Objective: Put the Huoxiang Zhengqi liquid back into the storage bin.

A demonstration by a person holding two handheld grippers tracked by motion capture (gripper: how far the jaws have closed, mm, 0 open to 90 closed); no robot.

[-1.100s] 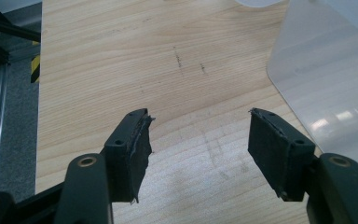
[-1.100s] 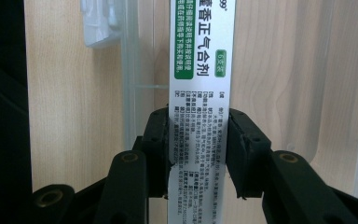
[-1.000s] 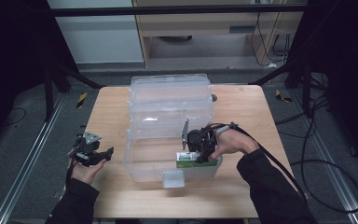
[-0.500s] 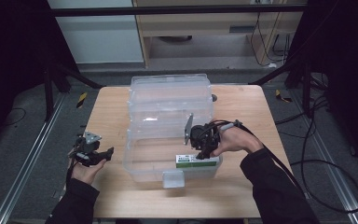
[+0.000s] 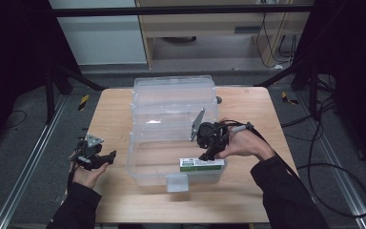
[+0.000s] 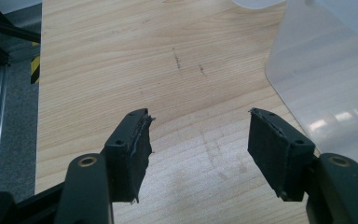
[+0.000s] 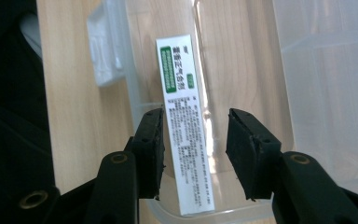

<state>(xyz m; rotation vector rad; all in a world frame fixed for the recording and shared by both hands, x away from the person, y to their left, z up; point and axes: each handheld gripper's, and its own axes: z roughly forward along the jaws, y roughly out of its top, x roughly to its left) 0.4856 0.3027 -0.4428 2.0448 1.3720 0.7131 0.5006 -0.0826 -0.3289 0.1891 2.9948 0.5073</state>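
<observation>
Right claw (image 7: 193, 154) just opening, pads clear of the white-and-green printed carton (image 5: 202, 165) lying lower centre inside the clear plastic bin (image 5: 147, 167); left claw (image 6: 198, 154) open over the wooden desk (image 6: 121, 56); risk: lifting pad could snag and drag the carton.

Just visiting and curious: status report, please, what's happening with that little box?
Right gripper fingers just opened, box between them, unpressed. Green-and-white carton lying inside clear plastic bin. Left gripper open over bare table. Nothing blocking.

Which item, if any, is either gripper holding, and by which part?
Nothing is held: the right gripper has just opened above the white carton; the left gripper is open.
</observation>
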